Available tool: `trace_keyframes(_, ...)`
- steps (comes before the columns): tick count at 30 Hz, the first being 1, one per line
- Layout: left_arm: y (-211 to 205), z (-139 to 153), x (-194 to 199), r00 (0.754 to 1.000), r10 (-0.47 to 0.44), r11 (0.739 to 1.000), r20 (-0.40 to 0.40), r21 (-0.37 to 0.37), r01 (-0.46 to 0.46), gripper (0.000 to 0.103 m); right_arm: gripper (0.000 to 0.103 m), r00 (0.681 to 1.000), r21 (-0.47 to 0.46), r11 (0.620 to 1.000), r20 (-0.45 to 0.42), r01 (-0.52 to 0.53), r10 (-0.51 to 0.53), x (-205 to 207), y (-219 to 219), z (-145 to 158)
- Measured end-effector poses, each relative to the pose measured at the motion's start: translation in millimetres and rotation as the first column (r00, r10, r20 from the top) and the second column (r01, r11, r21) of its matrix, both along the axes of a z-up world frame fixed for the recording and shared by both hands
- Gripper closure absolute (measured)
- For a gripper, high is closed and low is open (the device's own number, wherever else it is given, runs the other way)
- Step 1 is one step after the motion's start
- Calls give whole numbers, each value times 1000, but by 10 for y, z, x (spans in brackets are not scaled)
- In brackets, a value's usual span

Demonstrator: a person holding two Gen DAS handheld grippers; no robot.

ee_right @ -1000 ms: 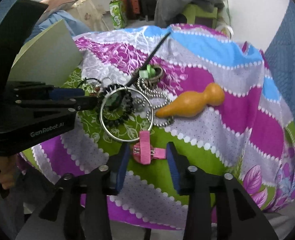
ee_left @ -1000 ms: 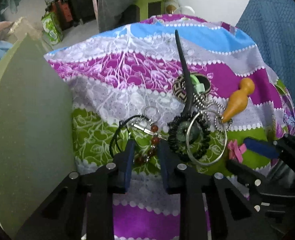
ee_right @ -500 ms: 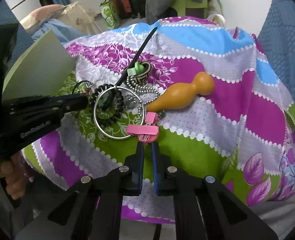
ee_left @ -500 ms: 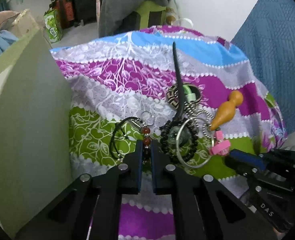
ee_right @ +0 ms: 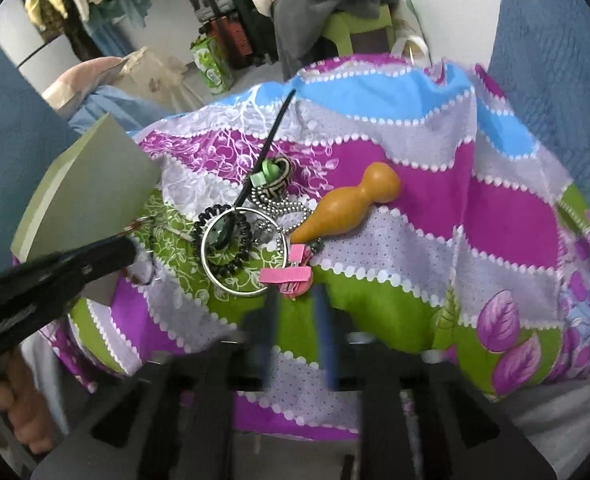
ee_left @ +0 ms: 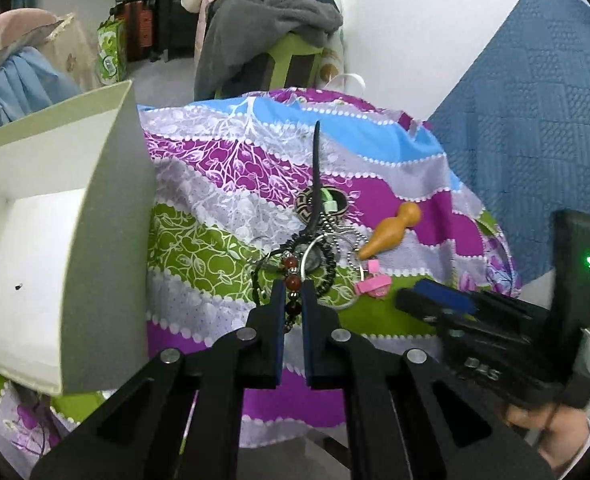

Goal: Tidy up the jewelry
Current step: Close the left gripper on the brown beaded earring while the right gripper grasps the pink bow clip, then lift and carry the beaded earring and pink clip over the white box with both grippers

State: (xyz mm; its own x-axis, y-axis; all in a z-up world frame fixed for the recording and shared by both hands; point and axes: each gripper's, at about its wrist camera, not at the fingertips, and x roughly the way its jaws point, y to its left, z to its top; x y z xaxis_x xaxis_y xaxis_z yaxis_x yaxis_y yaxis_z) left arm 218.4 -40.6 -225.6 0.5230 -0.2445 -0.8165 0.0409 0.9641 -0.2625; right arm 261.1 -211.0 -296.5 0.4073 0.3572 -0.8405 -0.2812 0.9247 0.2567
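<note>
Left gripper (ee_left: 293,300) clamps a red-beaded bracelet (ee_left: 291,276), likely bound next for the open box (ee_left: 95,216); right gripper (ee_right: 295,320) hangs parted, empty.

Open box (ee_left: 75,240) walls off the left side of the worktop (ee_right: 515,208). Jewelry heap (ee_right: 251,232) crowds the centre, wooden gourd (ee_right: 347,208) just beside it. Right half of the cloth lies bare. Left tool (ee_left: 293,300) closes the gap beside the box.
</note>
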Motion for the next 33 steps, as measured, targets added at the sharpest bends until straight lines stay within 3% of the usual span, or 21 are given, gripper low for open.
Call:
trace_keyframes(10,65,24,-130,1000,19,999,-3,-36,-19,96,67,997,-94,993,-12,-75,74,146,218,-143)
trace_keyframes(14,106,51,-159,1000,19,999,-6,-44,-19,96,81,997,-115,991,-6,-74,74,166,242,-169)
trace_keyframes(18,152,-31,-188,998,25,998,-50,-48,-27,96,83,996,-148,986,19,-79,83,138,272,-148)
trace_keyframes(25,179,27,-251,998,27,997,-60,-66,-31,96,84,998,-136,990,45,-40,47,0,193,95)
trace_keyframes(33,200,416,-222,1000,0,998,-8,-70,-1,96,83,993,-124,992,114,14,1,-130,177,693)
